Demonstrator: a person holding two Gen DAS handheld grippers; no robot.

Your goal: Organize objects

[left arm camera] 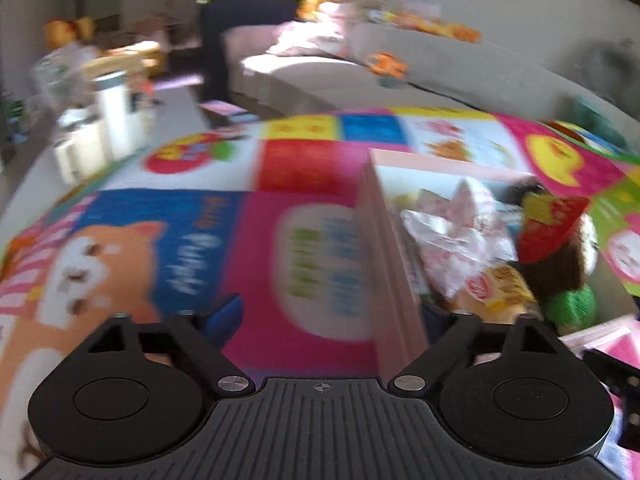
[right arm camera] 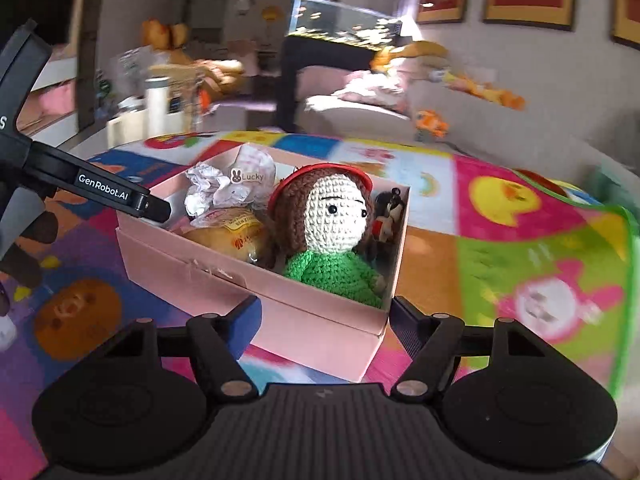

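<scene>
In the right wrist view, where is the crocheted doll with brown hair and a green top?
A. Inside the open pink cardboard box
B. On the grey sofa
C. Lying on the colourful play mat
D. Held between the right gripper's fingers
A: the crocheted doll sits within the walls of the pink cardboard box, beside a wrapped bun.

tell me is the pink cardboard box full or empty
Full: the pink cardboard box holds a crochet doll, a wrapped bun and crinkled wrappers.

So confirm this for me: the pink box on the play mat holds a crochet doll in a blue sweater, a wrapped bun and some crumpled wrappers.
Not quite. The doll wears a green sweater, not blue; the right wrist view shows it clearly. The rest stands: it sits in the pink box on the play mat beside the wrapped bun and crumpled wrappers.
</scene>
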